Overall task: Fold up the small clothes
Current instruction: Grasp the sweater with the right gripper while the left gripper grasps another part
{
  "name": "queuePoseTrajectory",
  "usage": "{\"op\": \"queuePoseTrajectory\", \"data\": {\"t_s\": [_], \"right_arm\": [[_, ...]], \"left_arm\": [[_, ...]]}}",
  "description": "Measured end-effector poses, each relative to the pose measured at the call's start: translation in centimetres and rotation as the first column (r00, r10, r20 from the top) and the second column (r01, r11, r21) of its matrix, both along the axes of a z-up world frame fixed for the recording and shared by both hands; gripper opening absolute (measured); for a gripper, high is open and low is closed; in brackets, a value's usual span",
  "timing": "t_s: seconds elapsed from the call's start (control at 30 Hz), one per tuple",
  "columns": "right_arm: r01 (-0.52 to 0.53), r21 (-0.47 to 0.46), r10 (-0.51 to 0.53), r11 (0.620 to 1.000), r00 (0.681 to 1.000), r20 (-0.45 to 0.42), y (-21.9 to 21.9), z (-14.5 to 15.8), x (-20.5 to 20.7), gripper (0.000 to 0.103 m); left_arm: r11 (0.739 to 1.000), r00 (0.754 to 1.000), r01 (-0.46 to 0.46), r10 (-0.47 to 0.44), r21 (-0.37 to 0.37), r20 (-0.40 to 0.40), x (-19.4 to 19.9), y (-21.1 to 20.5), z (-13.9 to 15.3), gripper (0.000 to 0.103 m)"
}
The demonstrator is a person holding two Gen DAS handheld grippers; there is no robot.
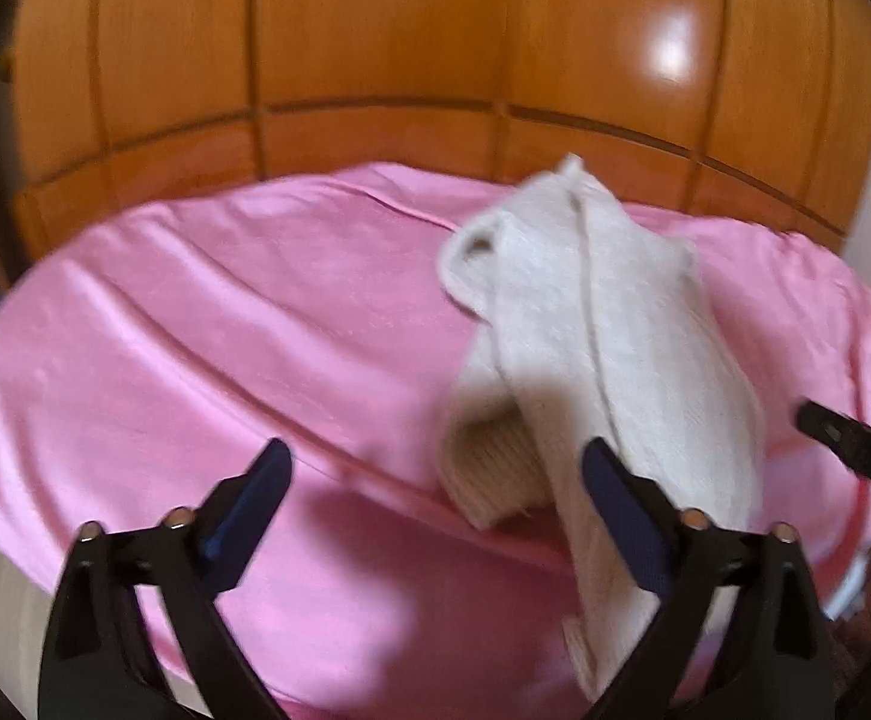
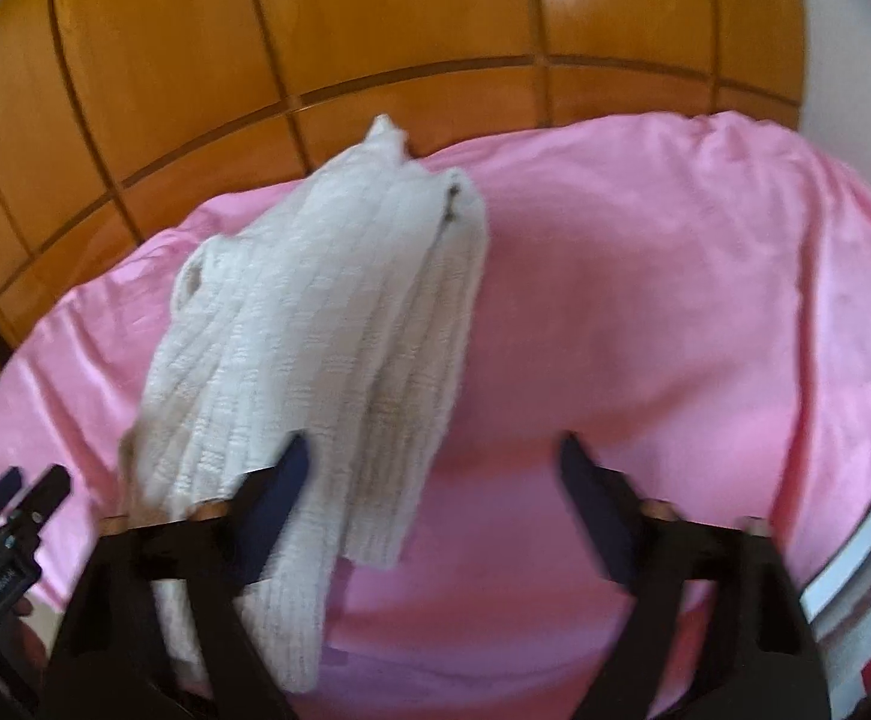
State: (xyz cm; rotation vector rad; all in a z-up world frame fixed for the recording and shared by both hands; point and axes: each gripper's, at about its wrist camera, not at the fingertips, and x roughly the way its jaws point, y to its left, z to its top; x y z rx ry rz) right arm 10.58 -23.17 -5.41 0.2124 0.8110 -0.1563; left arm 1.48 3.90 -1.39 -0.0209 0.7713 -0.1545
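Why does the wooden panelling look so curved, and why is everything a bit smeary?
Left wrist view: the fisheye lens bows the wood panelling, a bright glare spot sits at its upper right, and the white knit garment is blurred. Right wrist view: same bowing, the garment and pink blanket look soft, with a shadow darkening the blanket's middle.

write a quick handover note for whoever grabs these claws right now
Left claw: open, holding nothing, low over the pink blanket, beside the white knit sweater.
Right claw: open, empty; the sweater drapes past its left finger.
Sweater: bunched lengthwise on the blanket, running from the wooden wardrobe side toward the near edge, near end hanging over.
Done: rough lengthwise gathering at most.
Left: flatten it, tuck the sleeves, fold it neatly.
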Motion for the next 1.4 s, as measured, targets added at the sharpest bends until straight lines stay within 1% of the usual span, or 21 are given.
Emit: {"op": "queuePoseTrajectory", "data": {"t_s": [0.03, 0.17, 0.23, 0.3, 0.33, 0.37, 0.47, 0.57, 0.63, 0.73, 0.77, 0.83, 0.9, 1.0, 1.07, 1.13, 1.2, 1.23, 1.3, 1.33, 1.4], "right_arm": [[-0.031, 0.025, 0.031, 0.999, 0.999, -0.014, 0.0, -0.2, 0.4, 0.06], [-0.112, 0.123, 0.122, 0.986, 0.989, -0.077, 0.8, -1.7, 2.4, 0.041], [-0.168, 0.118, 0.18, 0.979, 0.979, -0.095, 2.1, -2.5, 3.6, 0.038], [-0.233, 0.156, 0.253, 0.96, 0.96, -0.122, 3.4, -3.5, 4.6, 0.029], [-0.258, 0.142, 0.277, 0.956, 0.951, -0.135, 4.1, -3.8, 4.9, 0.021], [-0.274, 0.115, 0.289, 0.955, 0.947, -0.143, 4.6, -3.8, 5.0, 0.013], [-0.334, 0.07, 0.34, 0.94, 0.933, -0.12, 4.6, -2.6, 4.5, 0.01], [-0.324, -0.024, 0.32, 0.946, 0.943, -0.093, 2.9, -0.7, 3.8, 0.009], [-0.27, -0.088, 0.267, 0.959, 0.963, -0.047, 0.4, 1.7, 3.4, 0.009], [-0.134, -0.261, 0.144, 0.956, 0.989, 0.019, -3.8, 4.6, 3.7, 0.009], [-0.097, -0.288, 0.11, 0.953, 0.994, 0.029, -5.0, 5.0, 4.0, 0.009], [0.004, -0.376, 0.016, 0.927, 0.999, 0.049, -8.5, 5.6, 5.7, 0.009], [0.07, -0.414, -0.057, 0.907, 0.997, 0.043, -11.9, 5.3, 7.5, 0.009], [0.17, -0.478, -0.183, 0.862, 0.983, 0.019, -17.1, 4.2, 11.6, 0.009], [0.228, -0.513, -0.262, 0.828, 0.965, 0.007, -19.8, 3.4, 14.0, 0.009], [0.282, -0.521, -0.333, 0.805, 0.943, -0.003, -22.2, 2.6, 15.8, 0.009], [0.333, -0.533, -0.4, 0.778, 0.916, -0.012, -24.7, 2.2, 17.4, 0.009], [0.353, -0.541, -0.428, 0.763, 0.903, -0.016, -25.4, 1.8, 18.1, 0.009], [0.384, -0.531, -0.469, 0.756, 0.883, -0.029, -27.1, 1.3, 19.0, 0.009], [0.39, -0.524, -0.477, 0.758, 0.878, -0.036, -27.8, 1.0, 19.5, 0.009], [0.393, -0.515, -0.485, 0.762, 0.873, -0.052, -28.4, 0.5, 20.5, 0.009]], "left_arm": [[1.0, 1.0, 0.029, -0.029, -0.01, -0.01, -0.1, 0.0, -0.2, 0.078], [0.98, 0.98, 0.18, -0.186, -0.083, -0.066, -0.4, -0.6, -1.1, 0.064], [0.967, 0.965, 0.24, -0.247, -0.091, -0.083, -0.3, -1.7, -1.4, 0.061], [0.955, 0.949, 0.284, -0.293, -0.084, -0.116, 0.2, -2.9, -2.1, 0.06], [0.949, 0.937, 0.305, -0.315, -0.084, -0.148, 0.6, -3.6, -2.7, 0.049], [0.941, 0.925, 0.326, -0.337, -0.088, -0.177, 1.0, -4.2, -3.2, 0.03], [0.93, 0.9, 0.353, -0.368, -0.102, -0.232, 1.7, -5.2, -4.4, 0.01], [0.931, 0.908, 0.34, -0.361, -0.129, -0.212, 2.0, -4.8, -4.0, 0.008], [0.924, 0.91, 0.345, -0.373, -0.166, -0.181, 2.2, -4.1, -2.6, 0.008], [0.904, 0.929, 0.314, -0.356, -0.289, -0.104, 3.5, -1.2, 0.8, 0.008], [0.9, 0.935, 0.304, -0.345, -0.311, -0.087, 3.9, -0.4, 1.6, 0.008], [0.898, 0.955, 0.268, -0.296, -0.349, -0.026, 5.5, 1.7, 4.0, 0.008], [0.905, 0.972, 0.224, -0.232, -0.363, 0.02, 7.3, 3.4, 5.8, 0.007], [0.941, 0.996, 0.075, -0.056, -0.33, 0.067, 11.9, 7.1, 8.4, 0.006], [0.949, 0.997, -0.032, 0.054, -0.312, 0.061, 14.7, 9.4, 9.0, 0.004], [0.945, 0.978, -0.177, 0.199, -0.276, 0.056, 18.5, 12.2, 9.7, 0.003], [0.934, 0.959, -0.26, 0.279, -0.245, 0.044, 21.3, 14.0, 9.7, 0.003], [0.918, 0.937, -0.332, 0.346, -0.216, 0.034, 23.2, 15.3, 9.7, 0.003], [0.902, 0.911, -0.403, 0.411, -0.157, 0.02, 25.8, 16.6, 9.5, 0.003], [0.879, 0.884, -0.464, 0.468, -0.112, 0.008, 27.4, 17.5, 9.0, 0.0], [0.871, 0.874, -0.485, 0.486, -0.071, -0.015, 28.9, 18.1, 8.1, 0.0]]}}
